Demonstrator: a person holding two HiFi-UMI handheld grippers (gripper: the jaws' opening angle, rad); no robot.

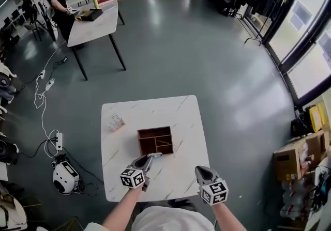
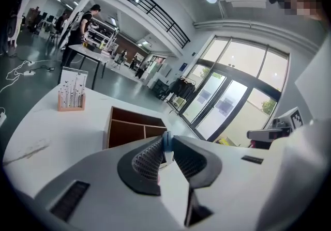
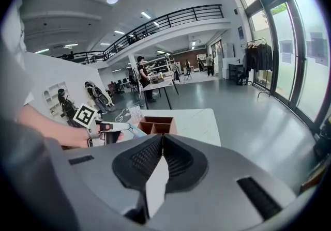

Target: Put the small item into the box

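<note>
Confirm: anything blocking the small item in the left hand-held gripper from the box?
Nothing visible. The left hand-held gripper, shut on the small item, sits right at the near edge of the open box.
</note>
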